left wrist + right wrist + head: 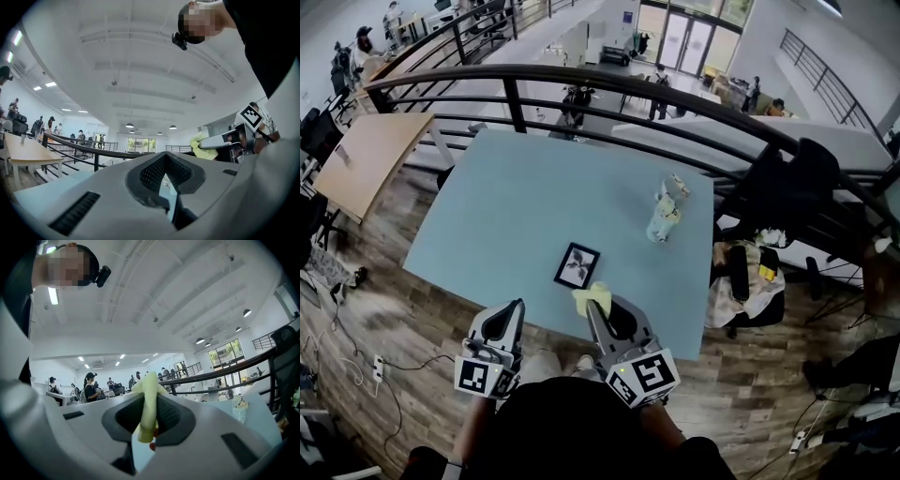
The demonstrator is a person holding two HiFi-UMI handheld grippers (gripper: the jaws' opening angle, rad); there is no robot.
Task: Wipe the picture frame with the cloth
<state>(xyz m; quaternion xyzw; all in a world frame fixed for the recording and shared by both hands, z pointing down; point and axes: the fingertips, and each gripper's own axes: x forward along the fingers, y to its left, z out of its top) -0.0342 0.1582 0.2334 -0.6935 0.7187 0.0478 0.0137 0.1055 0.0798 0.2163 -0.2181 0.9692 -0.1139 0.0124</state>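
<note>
right tool (pixel 598 306) is clenching on the yellow cloth (pixel 592 298); it's pinching just one narrow fold, with the rest bunching out past the tips; left tool (pixel 516 307) is sitting clenched with nothing in it, hovering off the near edge of the tabletop (pixel 506 206), apart from everything

picture frame (pixel 577 265) is lying flat, as far as I'm reading it, close to the near edge and just beyond the cloth; nothing is touching it; wipe not yet started by my judgement

risks I'm seeing:
- nothing is bracing the frame; any sideways drag from the cloth is likely going to skate it across the smooth top; a pull toward me is risking sending it off the near edge
- the grip on the cloth is looking thin; friction on the glass could be tugging it out of the right tool mid-stroke
- the cloth isn't covering the hard tips evenly; if I'm coming down too steep I'm scraping the glass with bare plastic
- a long push away is heading toward the pale bundled object (pixel 666 214) further back; it's well apart, so I'm rating that one low
</note>
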